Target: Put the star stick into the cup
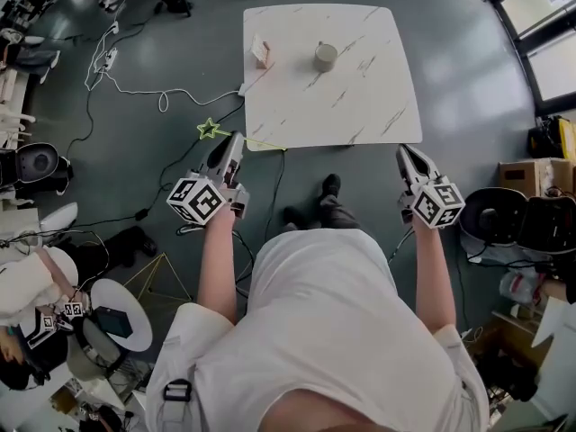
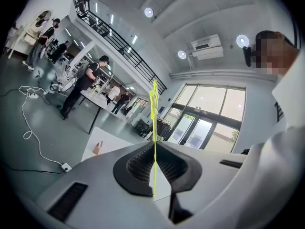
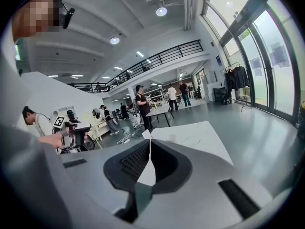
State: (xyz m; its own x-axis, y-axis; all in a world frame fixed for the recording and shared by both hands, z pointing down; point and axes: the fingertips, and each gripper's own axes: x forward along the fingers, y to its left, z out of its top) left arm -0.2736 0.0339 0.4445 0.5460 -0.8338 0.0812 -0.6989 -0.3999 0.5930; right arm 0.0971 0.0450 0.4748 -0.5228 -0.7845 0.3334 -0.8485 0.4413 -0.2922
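Marble-patterned, the bench (image 1: 360, 106) carries the cup (image 1: 325, 57) near its far edge and a small wooden block (image 1: 262, 52) toward its far left corner, the two apart. We see the left gripper (image 1: 236, 140) off the bench's near left corner, its jaws closed on the yellow-green star stick (image 1: 211, 130); the star juts leftward over the floor. The right gripper (image 1: 402, 151), off the bench's near right corner, has its jaws together with nothing between them. White cables (image 1: 135, 91) trail across the floor left of the bench. We cannot make out the cup's inside, and the stick's thin shaft is hard to follow.
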